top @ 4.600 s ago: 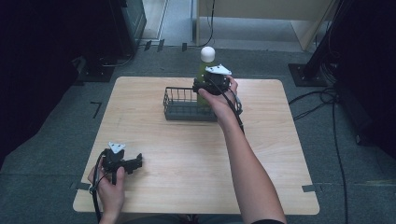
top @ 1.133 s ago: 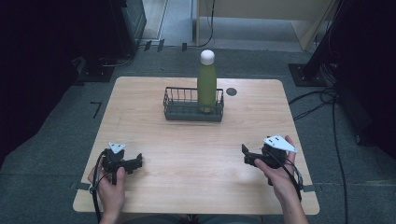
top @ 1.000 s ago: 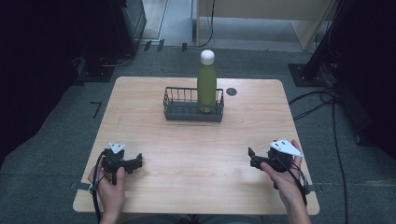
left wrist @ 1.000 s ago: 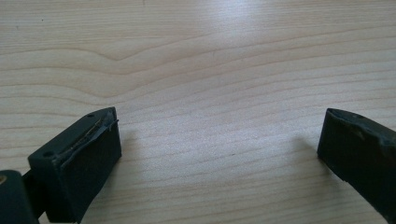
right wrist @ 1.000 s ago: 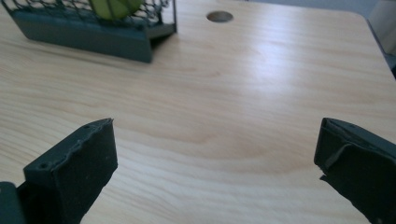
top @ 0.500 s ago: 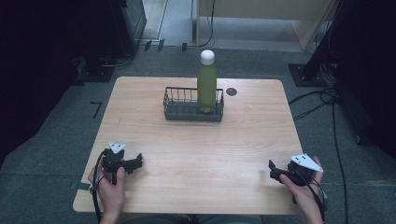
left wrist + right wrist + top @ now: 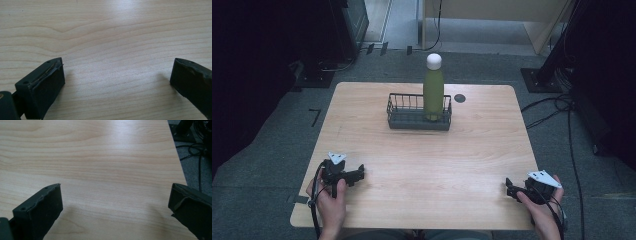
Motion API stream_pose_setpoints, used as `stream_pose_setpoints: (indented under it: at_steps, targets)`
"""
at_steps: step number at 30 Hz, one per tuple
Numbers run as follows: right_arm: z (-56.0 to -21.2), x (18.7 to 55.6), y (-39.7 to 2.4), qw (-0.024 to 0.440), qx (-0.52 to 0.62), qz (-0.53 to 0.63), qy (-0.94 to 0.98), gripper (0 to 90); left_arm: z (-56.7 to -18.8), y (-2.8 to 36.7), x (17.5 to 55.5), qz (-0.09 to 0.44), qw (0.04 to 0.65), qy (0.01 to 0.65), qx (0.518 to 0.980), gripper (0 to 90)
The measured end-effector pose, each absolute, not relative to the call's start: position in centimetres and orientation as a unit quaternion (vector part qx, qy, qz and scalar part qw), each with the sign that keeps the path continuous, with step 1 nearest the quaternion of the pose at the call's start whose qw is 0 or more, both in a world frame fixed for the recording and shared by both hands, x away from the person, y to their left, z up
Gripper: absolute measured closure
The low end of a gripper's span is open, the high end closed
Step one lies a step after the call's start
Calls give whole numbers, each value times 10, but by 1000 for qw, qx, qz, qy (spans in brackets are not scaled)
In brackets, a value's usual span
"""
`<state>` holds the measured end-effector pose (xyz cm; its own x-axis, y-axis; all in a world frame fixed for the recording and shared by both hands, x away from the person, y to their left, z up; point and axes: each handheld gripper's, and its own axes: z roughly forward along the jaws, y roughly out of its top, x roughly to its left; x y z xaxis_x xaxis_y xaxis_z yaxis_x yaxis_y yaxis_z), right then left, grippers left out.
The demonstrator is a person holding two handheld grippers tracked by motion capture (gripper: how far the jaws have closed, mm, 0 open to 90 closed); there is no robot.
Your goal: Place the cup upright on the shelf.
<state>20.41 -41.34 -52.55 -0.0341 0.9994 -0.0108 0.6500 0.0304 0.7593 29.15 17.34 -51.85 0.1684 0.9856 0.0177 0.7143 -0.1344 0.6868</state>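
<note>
One green bottle (image 7: 433,90), white-capped, upright at the right end of a dark wire basket (image 7: 418,112), far side of the wooden table (image 7: 427,165). Left gripper (image 7: 355,174) and right gripper (image 7: 511,189) at near corners, jaws wide apart, empty, seemingly resting on the wood.

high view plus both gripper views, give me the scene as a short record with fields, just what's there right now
table: light wood table, seen from above
basket: dark wire basket at the far middle of the table
bottle: green bottle with a white cap, upright in the basket's right end
left gripper: left gripper at the near left of the table, held in a hand, fingers wide apart over bare wood, nothing between them
right gripper: right gripper at the near right corner, held in a hand, fingers wide apart, nothing between them
floor: cables to the right of the table
</note>
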Motion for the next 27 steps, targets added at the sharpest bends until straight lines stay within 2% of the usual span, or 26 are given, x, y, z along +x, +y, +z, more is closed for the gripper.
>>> stream_pose_setpoints:
  at_steps: [4,27]
  targets:
    - [-528,211,-414,259,644,288,659,0,-519,173,291,245,277,597,712,1]
    - [-528,211,-413,259,644,287,660,0,-518,173,292,245,277,597,712,1]
